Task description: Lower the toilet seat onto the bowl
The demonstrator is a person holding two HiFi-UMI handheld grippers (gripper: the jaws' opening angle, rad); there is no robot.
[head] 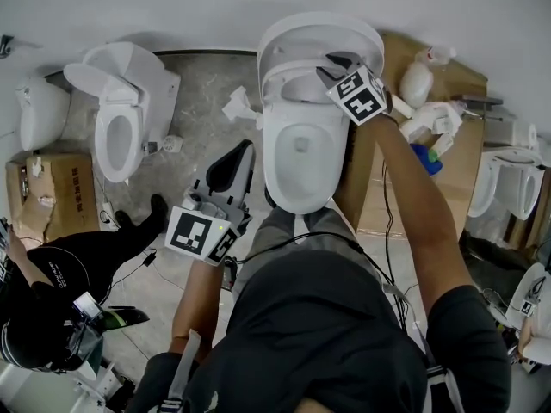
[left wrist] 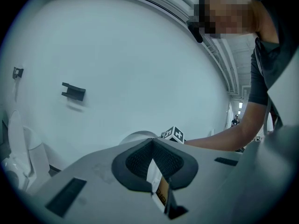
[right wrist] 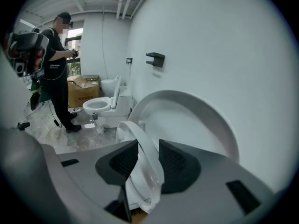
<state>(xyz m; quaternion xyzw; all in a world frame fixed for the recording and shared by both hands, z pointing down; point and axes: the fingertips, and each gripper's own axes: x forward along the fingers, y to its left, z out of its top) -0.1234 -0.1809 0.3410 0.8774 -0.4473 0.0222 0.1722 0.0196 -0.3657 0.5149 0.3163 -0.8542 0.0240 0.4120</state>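
Head view, nearest first. The left gripper, carrying its marker cube, is held low beside the near left side of the white ceramic bowl of the central toilet. It touches nothing, and in the left gripper view its dark ribbed pads sit together with nothing between them.

Beyond the bowl, the right gripper reaches over the right side of the toilet to the white oval plastic toilet seat. In the right gripper view the seat's rim runs between the two pads, which close against it from either side. The seat is raised clear of the bowl and stands apart from the white rounded lid, which is upright against the pale wall.

A white spray bottle lies on a brown cardboard sheet to the right of the toilet. A second white toilet stands on the grey stone floor at the left, near the wall, with a brown cardboard box beside it.
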